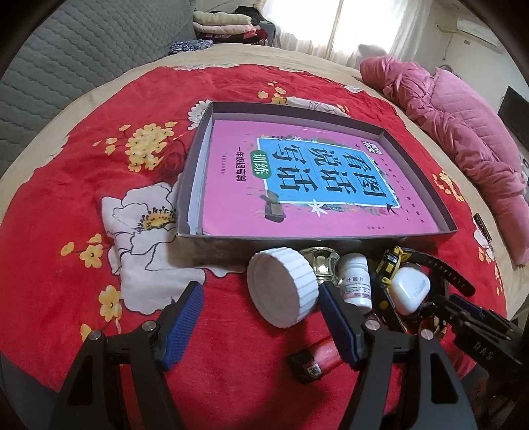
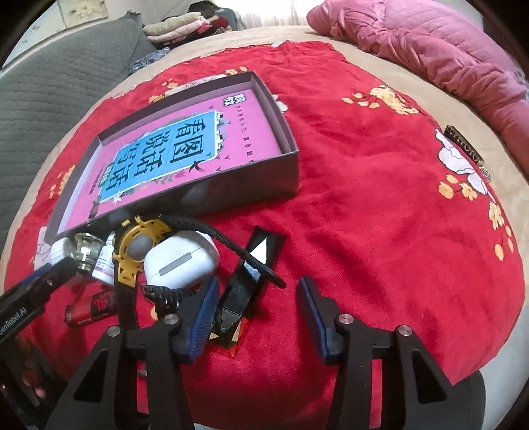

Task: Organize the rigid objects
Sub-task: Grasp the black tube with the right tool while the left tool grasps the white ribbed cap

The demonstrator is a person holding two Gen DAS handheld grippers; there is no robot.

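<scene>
Left gripper (image 1: 261, 325) spread wide, nothing clamped, low over red floral blanket (image 1: 66, 205); white ribbed jar lid (image 1: 281, 286) lying tilted between and just ahead of the blue pads (image 1: 185, 325). Red lighter (image 1: 317, 362) on the blanket beside the inner pad.

Right gripper (image 2: 258, 317) likewise parted and empty; left pad close against a small black open-topped box (image 2: 248, 287) tipped on its side.

Cluster on the blanket in front of the tray's near wall: glass bottle stopper (image 1: 325, 264), white pill bottle (image 1: 355, 284), yellow-and-black wristwatch (image 2: 135, 244) with strap running out to the right, white earbud case (image 2: 180, 261) resting against the watch. All touching or nearly so, all outside the tray.

Shallow dark cardboard tray (image 1: 195, 158) farther out on the blanket, holding only a pink workbook (image 1: 297, 178) with blue title panel, lying flat.

Beyond: pink quilted jacket (image 1: 463, 132), folded clothes (image 1: 224, 24), grey quilted cushion (image 1: 82, 53)
</scene>
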